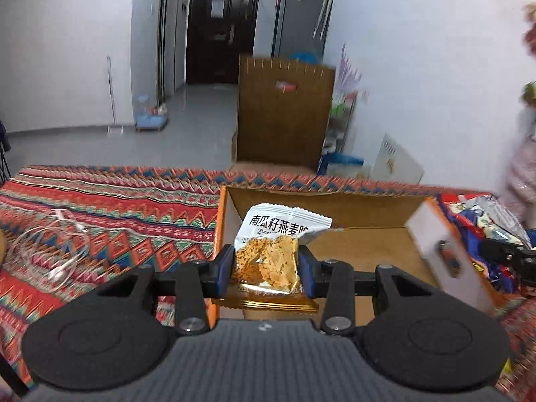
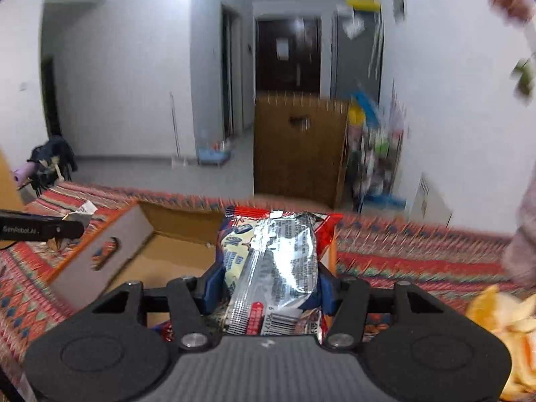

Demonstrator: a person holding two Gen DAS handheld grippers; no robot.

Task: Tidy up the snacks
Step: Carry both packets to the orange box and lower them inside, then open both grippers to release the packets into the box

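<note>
My left gripper is shut on a white and clear oat-crisp snack packet, held upright over the open cardboard box. In the right wrist view my right gripper is shut on a silver, red and blue snack bag, carried above the right end of the same cardboard box. The left gripper's finger shows at the left edge of that view, and the right gripper's finger pokes in at the right of the left wrist view, by the red and blue bag.
A patterned red cloth covers the table. A clear plastic wrapper lies at the left. Orange peel pieces sit at the right. A tall brown cardboard panel stands on the floor beyond the table. A person's sleeve is at the right.
</note>
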